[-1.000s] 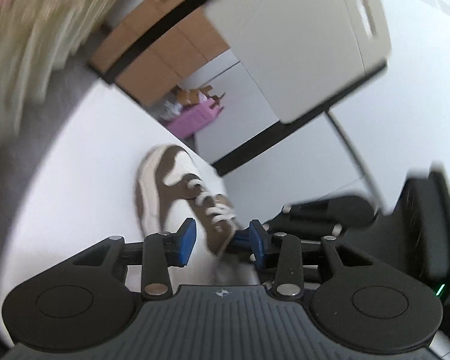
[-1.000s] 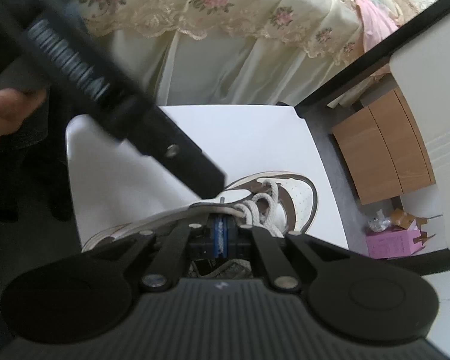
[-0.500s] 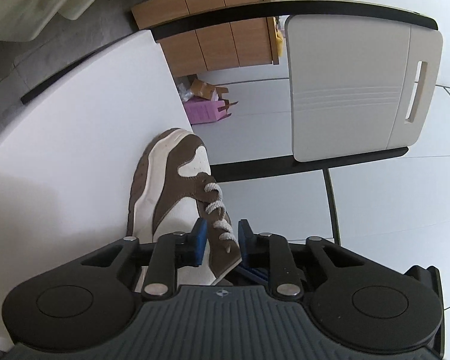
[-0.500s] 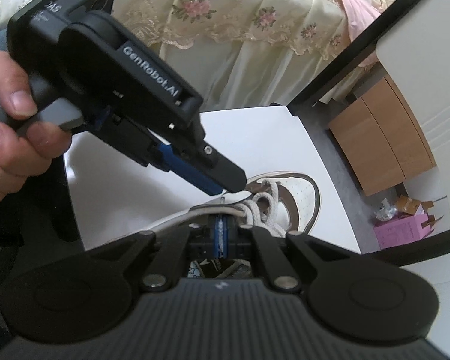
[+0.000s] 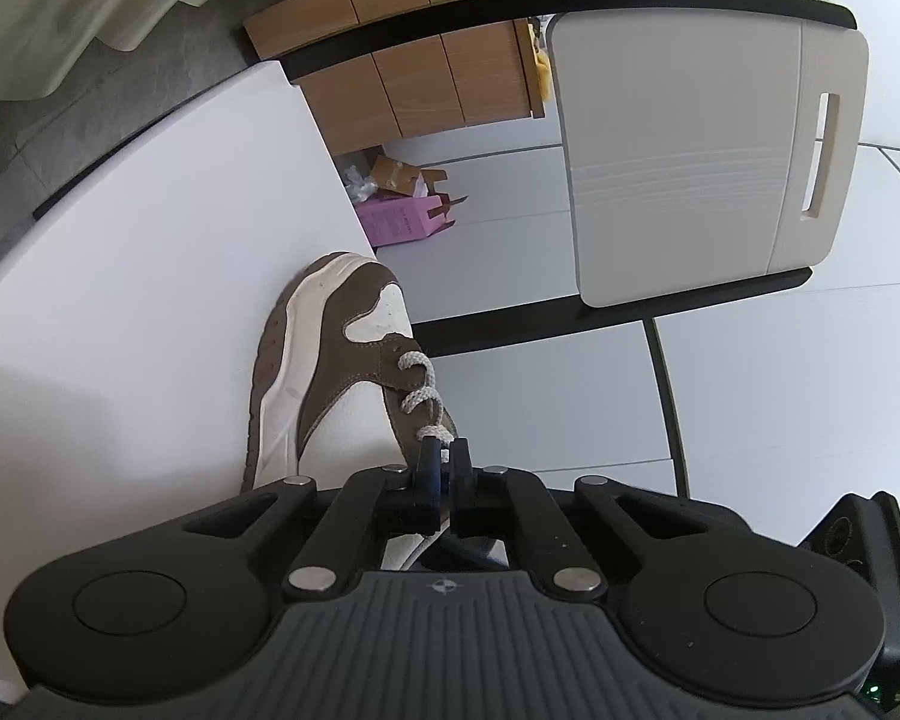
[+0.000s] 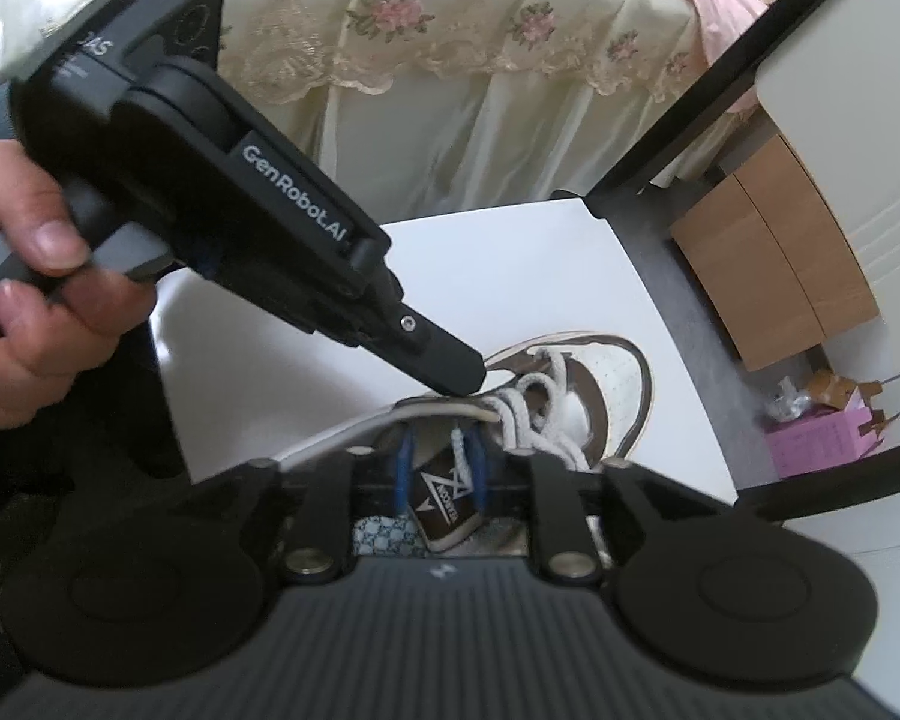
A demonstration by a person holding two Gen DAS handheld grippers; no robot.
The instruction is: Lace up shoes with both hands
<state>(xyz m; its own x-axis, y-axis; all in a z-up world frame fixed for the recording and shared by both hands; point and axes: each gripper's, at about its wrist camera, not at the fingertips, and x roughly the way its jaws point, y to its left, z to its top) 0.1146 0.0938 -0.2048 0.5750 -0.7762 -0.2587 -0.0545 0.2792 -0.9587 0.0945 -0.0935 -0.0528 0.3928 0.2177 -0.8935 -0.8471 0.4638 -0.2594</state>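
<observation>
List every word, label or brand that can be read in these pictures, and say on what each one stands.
"GenRobot.AI": on the side of the left claw, in the right wrist view.
Letters ending "AS": on the same device's body, partly cut off.
Logo on the shoe tongue: too small to read.
Print on the pink box: too blurred to read.

A bedroom in a home. Beyond the right fingers a bed stands draped in a cream, lace-edged valance with pink flowers. To their right sits a low wooden cabinet, with a pink box on the pale tiled floor nearby. A white table lies under both sets of fingers.
</observation>
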